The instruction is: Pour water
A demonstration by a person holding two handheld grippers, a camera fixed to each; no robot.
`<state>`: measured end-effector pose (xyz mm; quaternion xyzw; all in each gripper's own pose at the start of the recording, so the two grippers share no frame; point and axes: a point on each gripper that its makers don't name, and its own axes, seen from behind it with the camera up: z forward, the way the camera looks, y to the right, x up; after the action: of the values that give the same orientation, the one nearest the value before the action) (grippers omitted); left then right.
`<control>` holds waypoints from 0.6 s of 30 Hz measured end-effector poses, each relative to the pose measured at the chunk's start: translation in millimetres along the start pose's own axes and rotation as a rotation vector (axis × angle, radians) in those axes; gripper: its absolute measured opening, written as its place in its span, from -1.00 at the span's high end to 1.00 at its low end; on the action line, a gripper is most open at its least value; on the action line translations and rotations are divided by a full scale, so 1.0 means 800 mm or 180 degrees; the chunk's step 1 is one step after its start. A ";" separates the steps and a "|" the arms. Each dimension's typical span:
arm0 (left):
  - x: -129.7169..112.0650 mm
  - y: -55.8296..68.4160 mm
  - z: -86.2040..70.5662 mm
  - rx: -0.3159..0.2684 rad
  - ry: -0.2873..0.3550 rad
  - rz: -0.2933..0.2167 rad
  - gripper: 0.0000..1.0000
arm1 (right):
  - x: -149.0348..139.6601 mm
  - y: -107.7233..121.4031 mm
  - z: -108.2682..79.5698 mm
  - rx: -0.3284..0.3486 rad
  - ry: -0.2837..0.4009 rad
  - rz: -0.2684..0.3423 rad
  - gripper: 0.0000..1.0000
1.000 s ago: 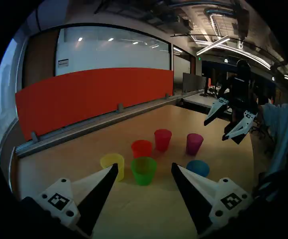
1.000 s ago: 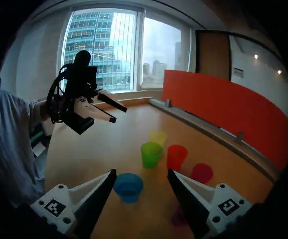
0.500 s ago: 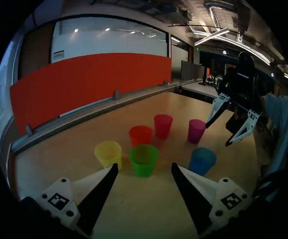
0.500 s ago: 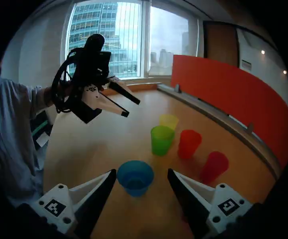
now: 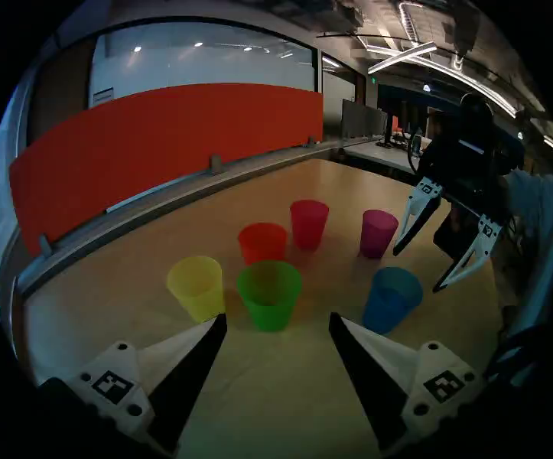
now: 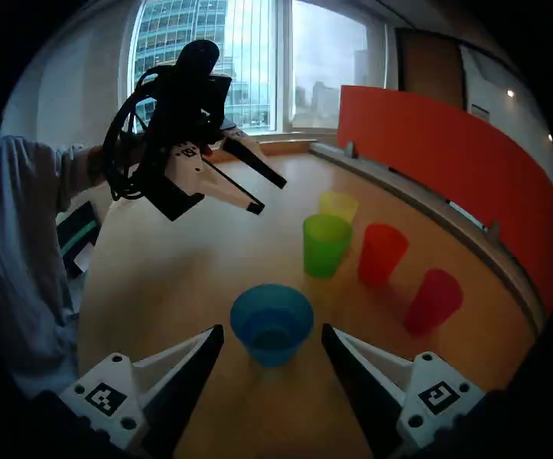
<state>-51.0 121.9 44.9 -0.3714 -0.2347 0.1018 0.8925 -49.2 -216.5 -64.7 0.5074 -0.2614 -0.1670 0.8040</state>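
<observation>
Hovering over the tabletop with the left gripper, fingers spread wide and gripping nothing, aimed at the green cup. Likewise with the right gripper: fingers wide apart, empty, lined up on the blue cup, which stands apart from the green cup on the side nearer the person's sleeve. Clustered round the green cup in the left gripper view: a yellow cup just beside it, a red cup just behind it, a pink cup farther back, and a purple cup well off toward the right gripper. Cannot tell which cup holds water; something dark at the bottom of the blue cup, too dim to call. Judging from the task, no pouring begun yet and no cup taken up. Plenty to go wrong from here, as a judgement only: closing hard on light plastic and squashing the wall, or pinching near the rim and tipping the cup, so spilling before any pour. On the left side, risk of a finger clipping the yellow or red cup while reaching round the green cup, given the tight spacing. Also a risk of the two grippers bumping, with both working near the blue cup. Better to close low on the cup and gently.
</observation>
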 end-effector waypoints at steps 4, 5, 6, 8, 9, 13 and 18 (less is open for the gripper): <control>-0.002 0.004 0.006 -0.0046 -0.0034 0.0014 -1.00 | -0.006 0.001 0.008 -0.0002 -0.0033 0.0000 -0.99; -0.002 0.005 0.007 -0.0060 -0.0042 0.0014 -1.00 | -0.007 0.001 0.010 -0.0002 -0.0040 0.0000 -0.99; -0.003 0.006 0.009 -0.0072 -0.0060 0.0010 -1.00 | -0.009 0.002 0.012 -0.0002 -0.0048 -0.0001 -0.99; -0.006 0.007 0.013 -0.0092 -0.0104 -0.0002 -0.99 | -0.012 0.003 0.017 -0.0001 -0.0060 -0.0001 -1.00; -0.008 0.007 0.015 -0.0104 -0.0127 -0.0010 -0.99 | -0.013 0.003 0.020 0.0003 -0.0068 -0.0002 -0.99; -0.013 0.006 0.025 -0.0140 -0.0195 -0.0024 -1.00 | -0.018 0.002 0.031 0.0018 -0.0100 -0.0010 -0.99; -0.019 0.003 0.040 -0.0145 -0.0278 0.0017 -1.00 | -0.022 0.001 0.046 0.0016 -0.0122 -0.0024 -1.00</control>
<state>-80.1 137.9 57.9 -0.3874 -0.2747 0.1150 0.8725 -85.4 -233.3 -55.2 0.5070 -0.2753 -0.1791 0.7969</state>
